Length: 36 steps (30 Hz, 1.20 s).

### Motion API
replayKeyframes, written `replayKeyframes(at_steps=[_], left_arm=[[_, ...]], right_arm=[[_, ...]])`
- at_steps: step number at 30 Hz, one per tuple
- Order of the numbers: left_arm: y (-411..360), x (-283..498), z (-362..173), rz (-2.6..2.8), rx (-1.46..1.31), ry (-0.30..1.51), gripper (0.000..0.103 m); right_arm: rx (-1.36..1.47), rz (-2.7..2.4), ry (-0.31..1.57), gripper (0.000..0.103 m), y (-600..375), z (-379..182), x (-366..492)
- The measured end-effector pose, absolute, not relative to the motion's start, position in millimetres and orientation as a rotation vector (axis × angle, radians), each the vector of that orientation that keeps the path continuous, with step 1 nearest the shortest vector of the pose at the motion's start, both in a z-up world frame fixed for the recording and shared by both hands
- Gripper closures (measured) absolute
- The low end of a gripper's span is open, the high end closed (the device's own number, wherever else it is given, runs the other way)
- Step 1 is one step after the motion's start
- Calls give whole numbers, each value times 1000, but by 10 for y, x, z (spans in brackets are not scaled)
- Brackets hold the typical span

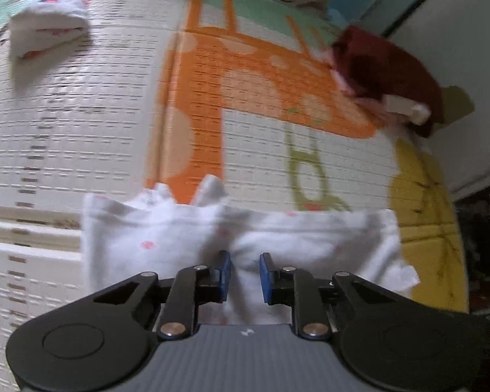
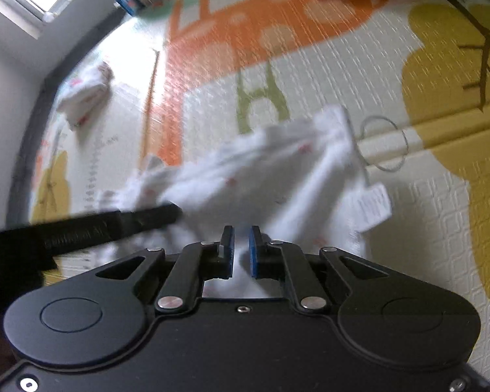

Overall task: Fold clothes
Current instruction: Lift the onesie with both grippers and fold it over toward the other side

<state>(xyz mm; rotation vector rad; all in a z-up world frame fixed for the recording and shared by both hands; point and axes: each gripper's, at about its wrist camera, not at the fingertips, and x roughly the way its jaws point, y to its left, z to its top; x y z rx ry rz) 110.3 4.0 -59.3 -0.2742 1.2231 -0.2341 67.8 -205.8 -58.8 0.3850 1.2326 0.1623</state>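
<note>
I have the white garment (image 1: 238,238) pinched in both grippers: my left gripper (image 1: 245,272) and right gripper (image 2: 241,250) each stand nearly closed with cloth between the pads, lifted over the play mat (image 1: 114,124). A folded white piece (image 1: 45,29) lies near the mat's far left corner, a dark red pile (image 1: 388,75) at its far right edge.

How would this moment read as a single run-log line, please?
left gripper: holding white garment | right gripper: holding it | play mat
</note>
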Motion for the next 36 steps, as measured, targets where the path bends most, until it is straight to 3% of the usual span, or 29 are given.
replayKeyframes(at_steps=[7, 20, 36], left_arm=[[268, 1200, -623, -176, -316, 1205, 95], [316, 834, -64, -283, -291, 1066, 92], [248, 297, -782, -360, -310, 1334, 94]], right_arm=[[387, 107, 1249, 102, -2282, -632, 588], [408, 128, 1143, 98, -2429, -234, 407], [418, 229, 1324, 98, -1981, -697, 331]])
